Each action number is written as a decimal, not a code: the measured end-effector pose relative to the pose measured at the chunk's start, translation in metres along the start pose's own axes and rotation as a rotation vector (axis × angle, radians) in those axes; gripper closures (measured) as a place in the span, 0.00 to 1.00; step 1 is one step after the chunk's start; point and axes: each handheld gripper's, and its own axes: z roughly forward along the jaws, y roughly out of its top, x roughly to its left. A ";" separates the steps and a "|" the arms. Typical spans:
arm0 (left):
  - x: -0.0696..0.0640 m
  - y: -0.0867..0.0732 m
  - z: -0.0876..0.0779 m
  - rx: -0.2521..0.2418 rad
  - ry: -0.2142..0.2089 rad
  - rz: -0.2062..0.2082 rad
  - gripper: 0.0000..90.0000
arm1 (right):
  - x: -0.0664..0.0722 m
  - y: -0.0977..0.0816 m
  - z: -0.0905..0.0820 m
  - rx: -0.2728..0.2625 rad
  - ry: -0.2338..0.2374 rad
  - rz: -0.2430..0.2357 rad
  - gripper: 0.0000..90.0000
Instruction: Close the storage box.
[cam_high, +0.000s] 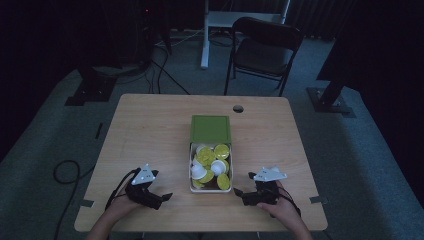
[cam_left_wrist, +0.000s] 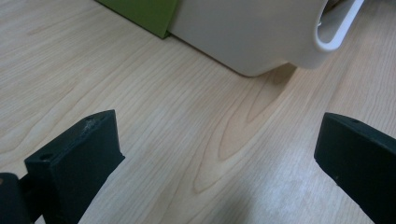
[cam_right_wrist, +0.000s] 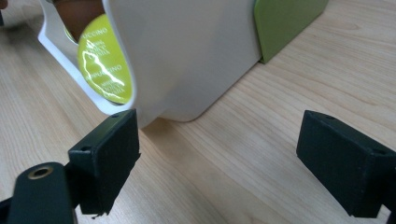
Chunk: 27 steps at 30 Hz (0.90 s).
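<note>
Two grippers wait wide open and empty: left gripper (cam_high: 161, 198) left of the white box (cam_high: 191, 165), right gripper (cam_high: 241, 195) right of it. Capsules (cam_high: 210, 165) fill the box, lid (cam_high: 210, 129) off behind; nothing looks started.

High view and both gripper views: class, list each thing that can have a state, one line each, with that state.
Box: open, filled with capsules.
Lid: off, lying flat on the table just behind the box.
Capsules: loose in the box, yellow-green and white.
Left gripper: open, empty, beside the box.
Right gripper: open, empty, beside the box.
Chair: unoccupied, behind the table.
</note>
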 end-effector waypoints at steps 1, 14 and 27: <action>-0.001 0.001 0.000 -0.002 -0.005 0.005 0.01 | 0.000 0.000 0.000 -0.004 0.003 0.001 0.14; -0.022 0.034 0.007 -0.070 -0.067 0.083 0.00 | 0.009 0.007 -0.009 -0.050 0.050 0.002 0.14; -0.021 0.045 0.021 -0.125 -0.040 0.093 0.01 | 0.008 0.012 -0.015 -0.134 0.051 0.041 0.14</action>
